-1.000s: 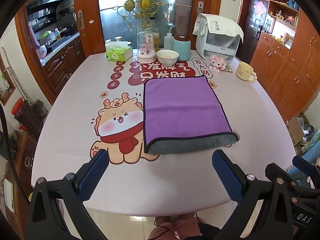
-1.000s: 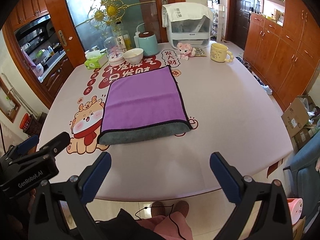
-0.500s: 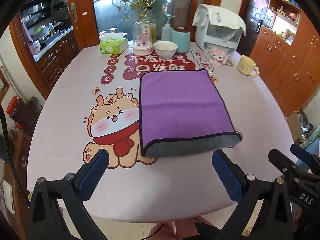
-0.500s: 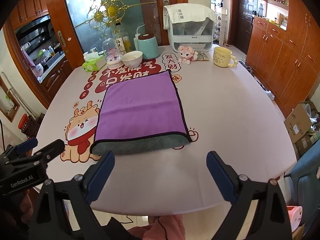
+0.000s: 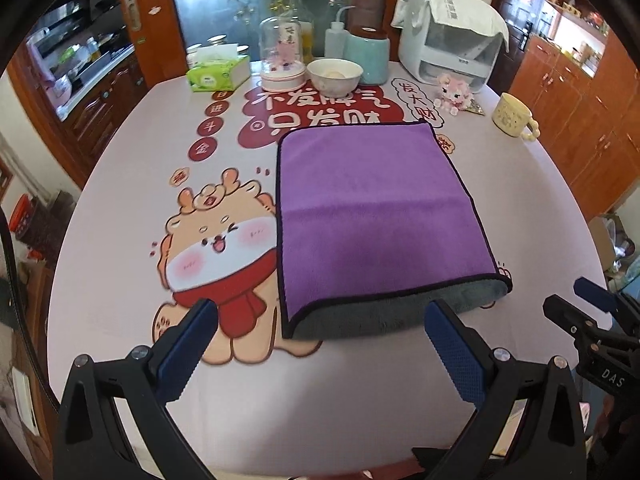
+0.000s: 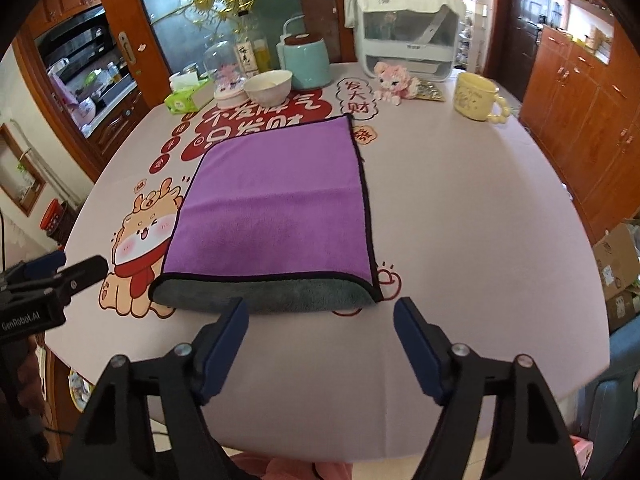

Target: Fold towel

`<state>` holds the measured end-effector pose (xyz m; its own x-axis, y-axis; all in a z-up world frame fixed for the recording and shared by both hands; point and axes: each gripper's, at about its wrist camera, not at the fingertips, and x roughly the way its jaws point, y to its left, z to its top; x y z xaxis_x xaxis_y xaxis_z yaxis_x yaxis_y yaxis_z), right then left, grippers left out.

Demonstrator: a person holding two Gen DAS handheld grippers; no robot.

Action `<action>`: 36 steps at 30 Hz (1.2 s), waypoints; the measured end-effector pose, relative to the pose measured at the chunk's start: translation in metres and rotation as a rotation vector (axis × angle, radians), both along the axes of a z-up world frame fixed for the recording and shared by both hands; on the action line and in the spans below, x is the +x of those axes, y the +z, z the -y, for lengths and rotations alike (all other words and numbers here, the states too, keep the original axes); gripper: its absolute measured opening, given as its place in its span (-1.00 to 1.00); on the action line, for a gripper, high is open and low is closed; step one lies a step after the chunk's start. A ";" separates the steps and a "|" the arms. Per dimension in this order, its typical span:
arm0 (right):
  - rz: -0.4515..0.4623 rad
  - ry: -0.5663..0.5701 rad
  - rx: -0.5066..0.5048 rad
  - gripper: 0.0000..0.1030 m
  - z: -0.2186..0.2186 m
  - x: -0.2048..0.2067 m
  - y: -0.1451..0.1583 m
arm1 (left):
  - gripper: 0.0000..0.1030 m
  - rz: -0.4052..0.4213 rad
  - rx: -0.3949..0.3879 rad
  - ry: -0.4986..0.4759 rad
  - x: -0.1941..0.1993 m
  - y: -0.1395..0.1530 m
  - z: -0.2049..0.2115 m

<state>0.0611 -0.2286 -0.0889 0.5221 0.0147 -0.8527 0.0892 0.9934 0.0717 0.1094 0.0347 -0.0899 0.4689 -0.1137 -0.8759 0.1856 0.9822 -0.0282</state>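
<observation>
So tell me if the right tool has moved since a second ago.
Yes. The right tool has moved forward toward the towel; its tips now reach the towel's near edge, jaws open but narrower.

this is a home dining room next to a kitchen. i'm over a dining table (image 5: 120, 184) covered with a pink cartoon-printed cloth. at twelve o'clock on it stand a white bowl (image 5: 334, 76), a teal kettle (image 6: 306, 62), a tissue box (image 5: 218, 73) and a glass dome (image 5: 281, 52); at one o'clock a white countertop appliance (image 5: 452, 36), a pink plush toy (image 6: 394, 80) and a yellow mug (image 6: 478, 96). wooden cabinets (image 6: 580, 100) fill three o'clock. at ten o'clock, a kitchen counter (image 5: 88, 64) with dishes shows through a doorway.
</observation>
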 end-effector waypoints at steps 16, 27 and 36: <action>-0.023 0.260 -0.085 0.38 0.010 0.051 -0.057 | 0.99 -0.058 0.027 -0.135 0.051 -0.059 0.013; -0.092 0.367 -0.054 0.21 0.019 0.063 -0.097 | 0.95 -0.164 0.033 -0.149 0.064 -0.100 0.006; -0.133 0.403 -0.024 0.05 0.022 0.063 -0.113 | 0.74 -0.245 -0.034 -0.155 0.068 -0.114 0.002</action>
